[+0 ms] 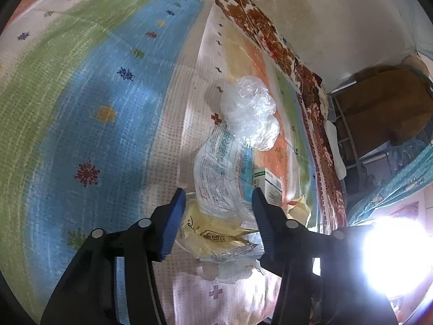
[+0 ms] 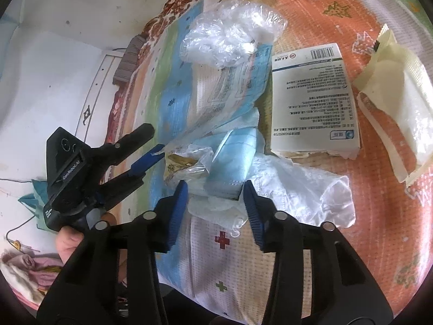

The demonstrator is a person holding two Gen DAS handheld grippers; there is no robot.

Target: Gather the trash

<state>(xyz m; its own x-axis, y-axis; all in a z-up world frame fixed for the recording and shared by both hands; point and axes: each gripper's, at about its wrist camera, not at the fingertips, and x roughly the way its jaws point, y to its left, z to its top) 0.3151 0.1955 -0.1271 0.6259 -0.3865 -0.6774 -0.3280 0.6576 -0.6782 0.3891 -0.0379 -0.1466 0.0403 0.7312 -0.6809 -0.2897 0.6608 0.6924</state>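
Note:
Trash lies in a pile on a colourful quilt (image 1: pixel 81 94). A crumpled clear plastic bag (image 1: pixel 249 113) (image 2: pixel 230 38) lies farthest. Below it lies a printed plastic wrapper (image 1: pixel 219 173) (image 2: pixel 230 86). A yellow printed bag (image 1: pixel 211 233) (image 2: pixel 181 168) sits between the fingers of my left gripper (image 1: pixel 219 197), which is open around the pile's near end. A white medicine box (image 2: pixel 314 100) (image 1: pixel 268 184) lies flat. My right gripper (image 2: pixel 215 189) is open over a light blue packet (image 2: pixel 235 162) and white tissue (image 2: pixel 303 189). The left gripper (image 2: pixel 159 149) also shows in the right wrist view.
A cream paper wrapper (image 2: pixel 397 108) lies right of the box on the orange part of the quilt. A brown floral blanket edge (image 1: pixel 270 35) runs along the white wall (image 1: pixel 338 13). A strong light glare (image 1: pixel 392 257) hides the lower right of the left wrist view.

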